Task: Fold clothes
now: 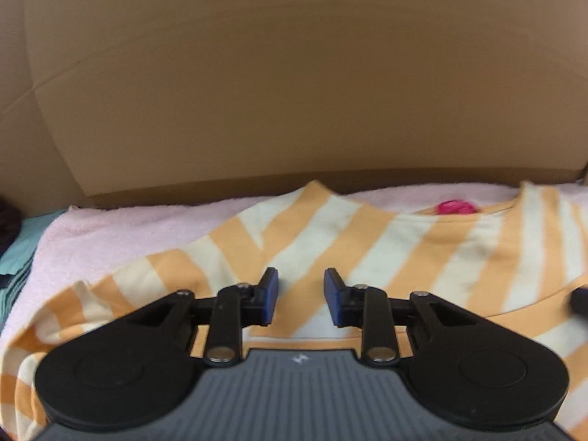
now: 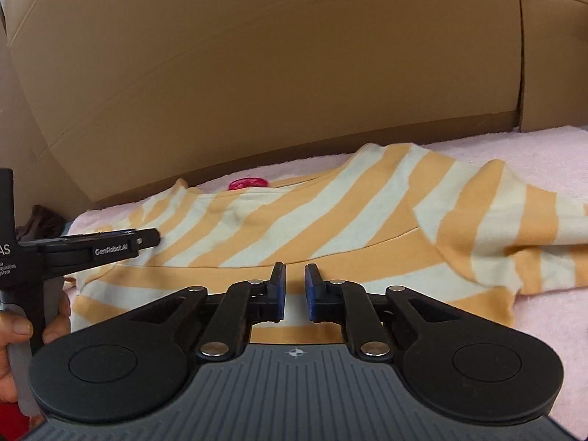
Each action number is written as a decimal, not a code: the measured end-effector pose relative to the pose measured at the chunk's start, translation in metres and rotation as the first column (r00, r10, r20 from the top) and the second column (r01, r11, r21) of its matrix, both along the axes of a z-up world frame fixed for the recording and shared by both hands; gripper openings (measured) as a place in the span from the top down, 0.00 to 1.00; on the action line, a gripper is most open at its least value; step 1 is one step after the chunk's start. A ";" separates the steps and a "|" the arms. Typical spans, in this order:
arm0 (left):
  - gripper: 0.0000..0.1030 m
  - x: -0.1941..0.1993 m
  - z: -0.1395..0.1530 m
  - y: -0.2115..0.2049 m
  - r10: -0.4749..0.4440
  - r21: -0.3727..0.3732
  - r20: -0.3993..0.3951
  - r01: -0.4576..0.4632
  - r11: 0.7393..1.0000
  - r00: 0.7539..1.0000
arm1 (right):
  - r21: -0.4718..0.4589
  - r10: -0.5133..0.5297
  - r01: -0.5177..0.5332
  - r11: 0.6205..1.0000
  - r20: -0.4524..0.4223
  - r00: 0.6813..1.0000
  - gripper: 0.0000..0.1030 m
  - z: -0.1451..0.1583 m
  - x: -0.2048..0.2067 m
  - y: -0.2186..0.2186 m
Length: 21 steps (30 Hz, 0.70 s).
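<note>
Item one: we recorded a striped shirt (image 1: 330, 242), orange and cream, lying spread and rumpled on a pale pink towel (image 1: 110, 228) in front of a brown cardboard wall (image 1: 294, 73); a sleeve was folded across its right side in the right wrist view. Item two: we noted a small magenta object (image 1: 454, 207) at the shirt's neckline, too blurred for us to identify. Item three: our left gripper (image 1: 300, 296) hung over the shirt, its blue pads parted with a clear gap and no cloth between them. Item four: our right gripper (image 2: 295, 290) hung over the hem, pads drawn close with a narrow gap and nothing caught in it. Item five: we logged a hand (image 2: 14, 330) clasping the left gripper's handle, and teal cloth (image 1: 22, 253) beside the towel.
</note>
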<state>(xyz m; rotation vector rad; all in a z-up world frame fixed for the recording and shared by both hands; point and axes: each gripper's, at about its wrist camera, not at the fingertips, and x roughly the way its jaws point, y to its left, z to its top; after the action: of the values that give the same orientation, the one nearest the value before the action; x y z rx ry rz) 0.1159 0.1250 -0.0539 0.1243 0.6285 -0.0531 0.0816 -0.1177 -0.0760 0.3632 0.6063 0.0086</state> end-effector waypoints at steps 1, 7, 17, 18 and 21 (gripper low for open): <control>0.68 -0.002 -0.001 0.002 -0.006 -0.002 0.014 0.006 1.000 1.000 | 0.002 -0.016 0.016 1.000 0.001 1.000 1.00 -0.001 0.000 -0.010; 0.52 0.001 -0.001 0.020 0.066 -0.018 0.026 -0.066 0.998 0.997 | 0.036 -0.163 0.164 0.986 -0.030 0.986 1.00 0.003 0.009 -0.050; 0.24 0.009 -0.002 0.038 0.113 -0.107 -0.012 -0.114 0.988 0.994 | 0.040 0.020 -0.018 0.999 -0.056 0.998 0.71 0.014 0.077 -0.015; 0.22 0.011 -0.003 0.040 0.126 -0.112 -0.019 -0.127 0.986 0.992 | 0.030 0.011 -0.009 1.000 -0.073 0.997 0.73 0.009 0.084 -0.017; 0.19 0.013 -0.003 0.043 0.133 -0.130 -0.030 -0.136 0.982 0.991 | 0.035 -0.032 0.033 0.999 -0.017 0.999 0.84 0.001 0.082 -0.038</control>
<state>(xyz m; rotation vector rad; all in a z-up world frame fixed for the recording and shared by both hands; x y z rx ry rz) 0.1291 0.1680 -0.0573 -0.0471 0.6516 0.0345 0.1636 -0.1559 -0.0749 0.4075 0.6173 -0.0151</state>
